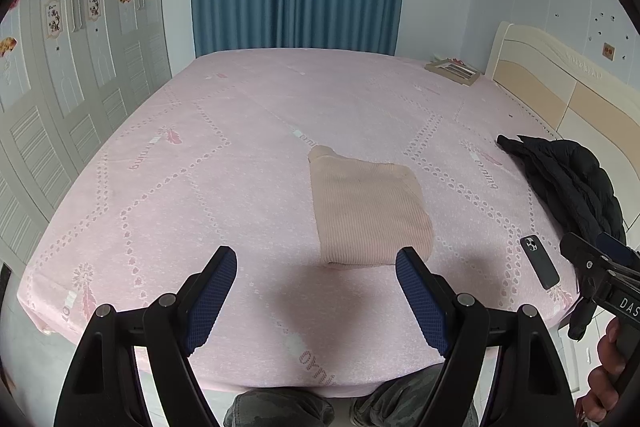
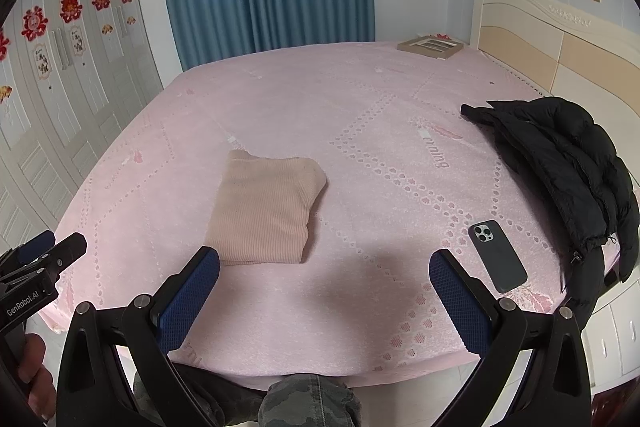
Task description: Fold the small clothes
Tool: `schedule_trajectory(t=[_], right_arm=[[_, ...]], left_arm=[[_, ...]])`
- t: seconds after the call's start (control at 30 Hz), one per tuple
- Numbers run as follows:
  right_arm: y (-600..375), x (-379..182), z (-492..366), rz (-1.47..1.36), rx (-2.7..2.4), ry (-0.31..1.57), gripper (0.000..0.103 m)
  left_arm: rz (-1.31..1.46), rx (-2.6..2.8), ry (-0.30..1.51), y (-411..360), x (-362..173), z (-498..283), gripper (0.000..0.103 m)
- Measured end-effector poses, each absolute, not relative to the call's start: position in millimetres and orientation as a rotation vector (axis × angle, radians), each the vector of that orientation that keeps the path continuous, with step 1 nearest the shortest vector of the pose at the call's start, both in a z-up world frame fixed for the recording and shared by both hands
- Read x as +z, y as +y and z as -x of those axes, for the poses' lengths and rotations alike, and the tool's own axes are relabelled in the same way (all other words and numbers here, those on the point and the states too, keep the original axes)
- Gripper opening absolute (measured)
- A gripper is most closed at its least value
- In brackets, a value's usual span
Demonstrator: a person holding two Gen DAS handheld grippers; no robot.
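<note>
Sweater [image 1: 370, 213] is the thing to fold here, a ribbed peachy-beige knit lying on the pink bed sheet [image 1: 200, 187], near the edge where the person stands. From how it lies it looks pretty much folded already: a compact rectangle, edges mostly squared, with one little bump sticking out at the far corner. So my read is the folding is done or close to it, and what's left is a tidy-up at most.

If another fold or a straighten is wanted, I'd come in low from the near edge, pinch only the top layers at the two near corners, and lift both sides together so the stack doesn't slide apart. Ribbed knit stretches, so drag it as little as possible. That far bump could be tucked flat with a light press.

Watch the phone [image 2: 497, 255] lying just to the right on the sheet, and the black puffer jacket [image 2: 568, 163] further over by the headboard; neither touches the sweater.

Tools: the left gripper [image 1: 316, 267] hangs above the bed's near edge with its jaws spread wide, nothing between them. The right gripper [image 2: 324, 267] is the same, wide apart and empty. Neither touches the sweater.
</note>
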State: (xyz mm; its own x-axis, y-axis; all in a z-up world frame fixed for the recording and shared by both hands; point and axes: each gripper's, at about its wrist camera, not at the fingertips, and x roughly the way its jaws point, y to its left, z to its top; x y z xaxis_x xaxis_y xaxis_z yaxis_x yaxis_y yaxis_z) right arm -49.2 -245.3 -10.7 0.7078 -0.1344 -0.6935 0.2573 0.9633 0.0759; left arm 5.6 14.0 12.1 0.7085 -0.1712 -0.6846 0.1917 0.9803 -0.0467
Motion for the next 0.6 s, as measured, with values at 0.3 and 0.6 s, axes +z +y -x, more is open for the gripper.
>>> schedule_trajectory(t=[0.3,0.6], right_arm=[[-248.1,-8.3,50.4,-0.185,-0.217,0.753,0.103],[-248.6,-7.2,51.1,-0.185,-0.213,0.752,0.103]], left_arm=[[-0.025,-0.202,0.752,15.9,13.8,-5.4,0.081],[-0.029,-0.2,0.744,13.6,16.2,-1.2,0.081]])
